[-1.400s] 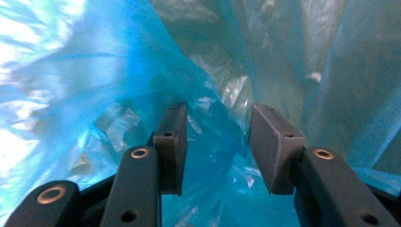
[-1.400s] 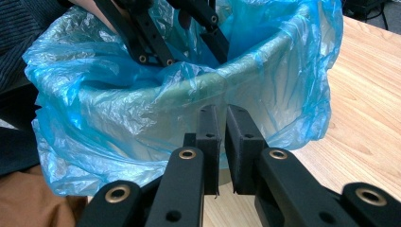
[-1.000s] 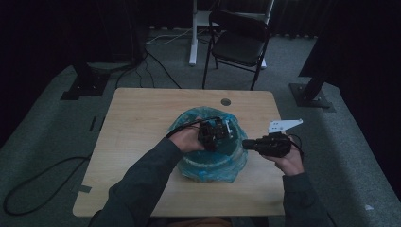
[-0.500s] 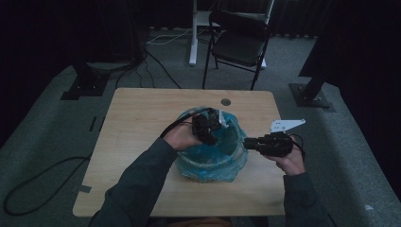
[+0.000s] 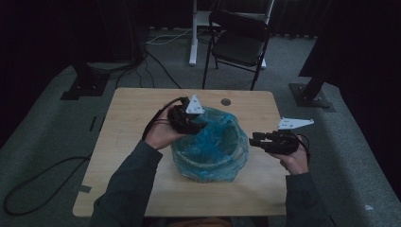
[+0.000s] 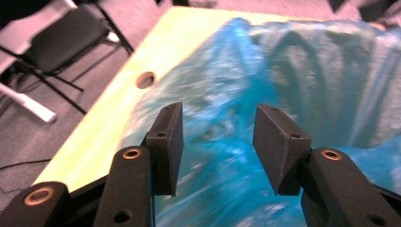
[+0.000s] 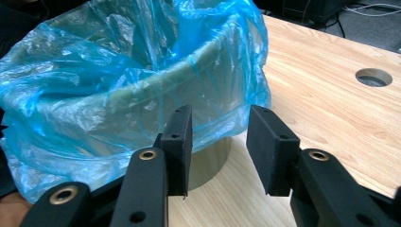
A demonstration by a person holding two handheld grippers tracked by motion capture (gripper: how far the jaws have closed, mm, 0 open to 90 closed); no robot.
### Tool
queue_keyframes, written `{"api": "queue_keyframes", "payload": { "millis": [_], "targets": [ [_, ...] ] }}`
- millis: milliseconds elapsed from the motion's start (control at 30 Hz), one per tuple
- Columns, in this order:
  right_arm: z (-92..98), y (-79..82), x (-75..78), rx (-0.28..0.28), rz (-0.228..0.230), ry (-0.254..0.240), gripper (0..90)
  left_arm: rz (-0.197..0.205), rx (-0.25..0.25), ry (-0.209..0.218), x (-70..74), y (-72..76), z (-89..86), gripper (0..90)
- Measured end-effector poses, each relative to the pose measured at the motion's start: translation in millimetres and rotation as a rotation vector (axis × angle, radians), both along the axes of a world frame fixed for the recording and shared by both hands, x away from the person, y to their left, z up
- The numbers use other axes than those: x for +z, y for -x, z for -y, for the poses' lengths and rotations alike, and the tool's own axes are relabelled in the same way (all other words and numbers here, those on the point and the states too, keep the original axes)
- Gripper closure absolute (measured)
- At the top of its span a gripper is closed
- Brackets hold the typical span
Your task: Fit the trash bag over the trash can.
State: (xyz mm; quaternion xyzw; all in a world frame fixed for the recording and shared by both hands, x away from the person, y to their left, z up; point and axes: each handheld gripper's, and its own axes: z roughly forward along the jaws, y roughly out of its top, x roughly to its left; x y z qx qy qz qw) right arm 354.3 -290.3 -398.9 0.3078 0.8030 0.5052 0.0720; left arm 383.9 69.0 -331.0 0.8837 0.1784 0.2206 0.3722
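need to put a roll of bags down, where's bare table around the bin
The widest bare patch of the table lies left of the blue bag, out to the left edge. Another bare strip runs along the near edge, between the forearms. The far right corner, beyond the cable hole, is free too. It is crowded at the bag's rim, where the left gripper and right gripper sit.

Both forearms wear dark grey-blue long sleeves [image 5: 127,184]. Each hand carries a black tool: the left tool [image 6: 217,142] and right tool [image 7: 218,149] have flat rectangular matte pads on arms with brass-ringed screw holes (a pale three-cornered plate tops each), trailing black cables.
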Motion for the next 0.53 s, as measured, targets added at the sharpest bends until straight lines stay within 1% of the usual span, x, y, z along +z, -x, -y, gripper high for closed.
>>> {"api": "queue_keyframes", "payload": {
  "millis": [33, 67, 100, 133, 200, 233, 267, 333, 367, 433, 467, 500, 533],
  "targets": [
    [0.1, -0.4, -0.6, 0.000, 0.002, 0.000, 59.8, 0.000, 0.000, 0.000, 0.0, 0.0, 0.0, 53.1],
    [0.1, -0.6, -1.1, -0.003, 0.001, 0.003, 59.6, 0.010, 0.042, 0.037, -1.5, -1.3, -11.2, 53.0],
    [0.1, -1.1, -1.7, -0.005, 0.000, 0.009, 59.4, 0.010, 0.042, 0.037, -1.5, -1.3, -11.2, 53.0],
    [-0.1, -1.5, -2.5, -0.008, -0.004, 0.011, 59.0, 0.016, 0.077, 0.076, -3.3, -2.4, -22.3, 53.0],
    [0.1, -2.2, -3.8, -0.011, -0.007, 0.012, 58.7, 0.023, 0.117, 0.129, -5.2, -2.8, -34.8, 53.0],
    [0.5, -2.8, -4.8, -0.012, -0.008, 0.015, 58.5, 0.032, 0.130, 0.145, -5.7, -2.8, -39.2, 52.8],
    [0.7, -3.1, -5.4, -0.015, -0.009, 0.016, 58.4, 0.038, 0.149, 0.170, -6.5, -2.4, -45.1, 52.2],
    [1.2, -3.4, -6.3, -0.021, -0.012, 0.020, 58.4, 0.038, 0.149, 0.170, -6.5, -2.4, -45.1, 52.3],
    [2.6, -4.2, -8.6, -0.028, -0.016, 0.027, 57.9, 0.057, 0.216, 0.225, -11.5, -1.7, -65.3, 52.1],
    [3.5, -5.2, -10.7, -0.045, -0.012, 0.050, 56.7, 0.040, 0.252, 0.270, -16.6, -2.8, -78.0, 52.0],
    [3.5, -5.2, -10.7, -0.045, -0.012, 0.050, 56.7, 0.040, 0.252, 0.270, -16.6, -2.8, -78.0, 51.7],
    [3.8, -7.0, -13.6, -0.062, -0.013, 0.071, 55.2, 0.039, 0.298, 0.289, -23.5, -3.8, -90.1, 51.2],
    [3.8, -7.0, -13.6, -0.062, -0.013, 0.071, 55.2, 0.039, 0.298, 0.289, -23.5, -3.8, -90.1, 51.2]
  ]
}}
